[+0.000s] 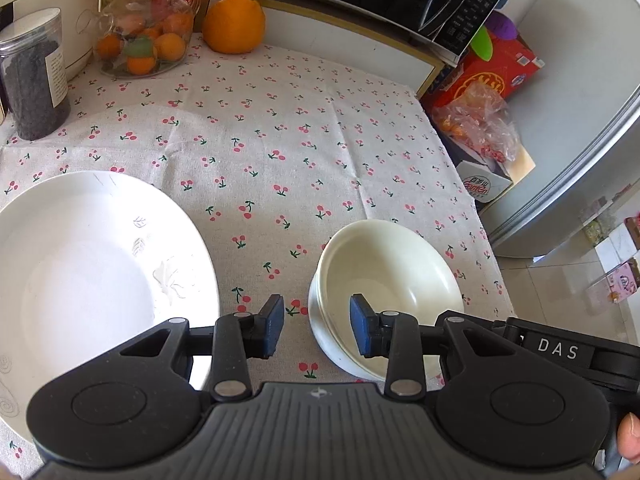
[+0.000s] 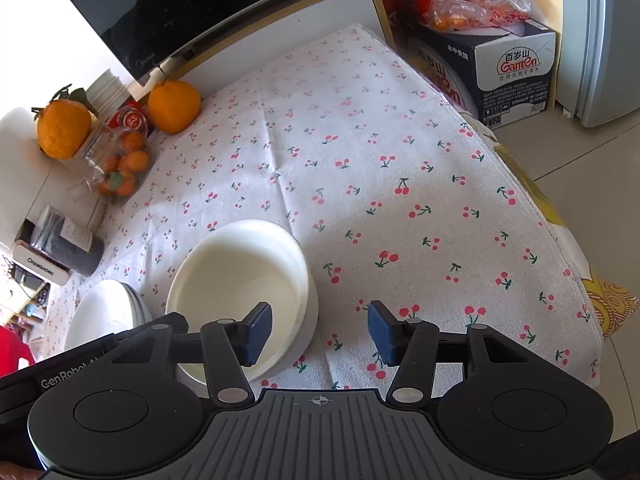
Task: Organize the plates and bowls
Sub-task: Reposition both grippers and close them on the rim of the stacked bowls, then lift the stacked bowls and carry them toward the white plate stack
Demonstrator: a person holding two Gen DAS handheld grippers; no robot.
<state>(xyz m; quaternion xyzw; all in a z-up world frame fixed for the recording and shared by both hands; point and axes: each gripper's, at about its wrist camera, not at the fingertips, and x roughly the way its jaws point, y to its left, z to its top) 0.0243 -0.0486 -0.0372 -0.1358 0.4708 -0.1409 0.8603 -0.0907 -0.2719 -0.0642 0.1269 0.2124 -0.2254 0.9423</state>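
Straddling opposite rims of the stacked bowls (image 1: 384, 276) at lower centre on the surface (image 1: 280, 140), left hand-held gripper (image 1: 317, 330) and right hand-held gripper (image 2: 320, 334) both part-open, seemingly not yet pinching; plate (image 1: 80, 264) lower left.

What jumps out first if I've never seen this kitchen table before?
Probably the cherry-print tablecloth, with a stack of cream bowls near its front edge and a wide white plate to their left. Behind sit big oranges and a clear jar of small oranges. The left hand-held gripper straddles the bowl stack's rim.
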